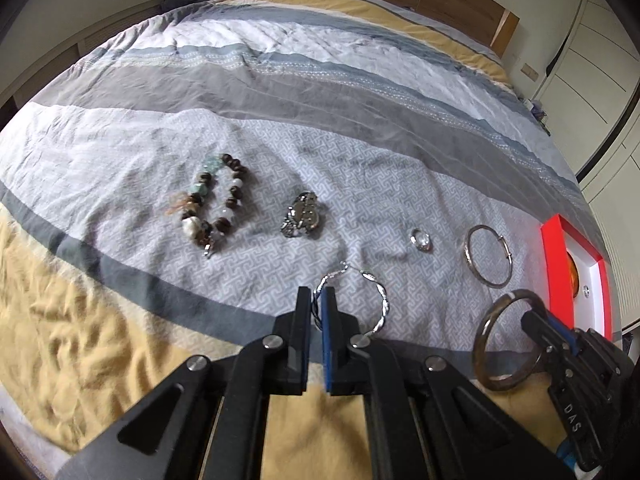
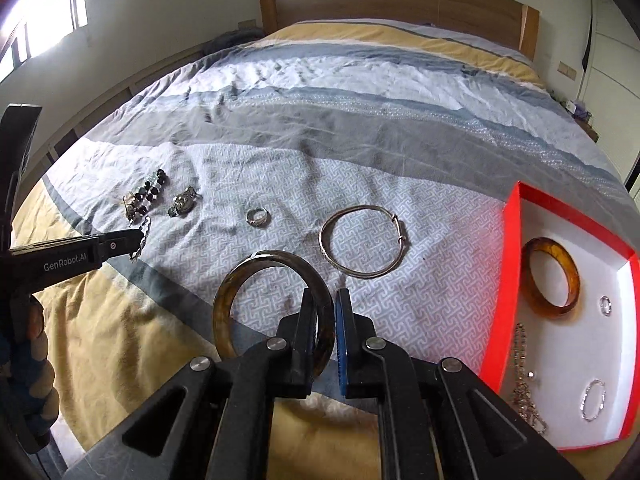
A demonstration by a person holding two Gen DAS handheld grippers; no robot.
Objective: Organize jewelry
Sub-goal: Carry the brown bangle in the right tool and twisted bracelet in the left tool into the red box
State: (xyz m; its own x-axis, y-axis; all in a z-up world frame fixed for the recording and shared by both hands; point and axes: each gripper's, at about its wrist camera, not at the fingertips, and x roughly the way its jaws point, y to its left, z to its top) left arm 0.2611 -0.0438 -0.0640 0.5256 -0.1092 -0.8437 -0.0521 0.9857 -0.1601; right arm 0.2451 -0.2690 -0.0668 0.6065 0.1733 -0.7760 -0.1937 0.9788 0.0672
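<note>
Two hand-held grippers over a striped bedspread. The left gripper is clamped on one twisted silver hoop bracelet, its fingers narrowed to the wire's width; its side reads "GenRobot.AI" in the right wrist view. The right gripper pinches one dark mottled bangle by the near rim, the fingers narrowed onto it; its flank in the left wrist view carries letters reading "DAS".

Farther out, four pieces lie on the patterned grey band of the bedspread, well apart, left to right: one beaded bracelet of brown, green and white beads, one silver watch, one silver ring, one thin silver bangle.

At right stands one red box with a white lining. It holds one amber bangle, one small ring, one chain, one small stud and one silver link bracelet.

Beyond, one wooden headboard.
</note>
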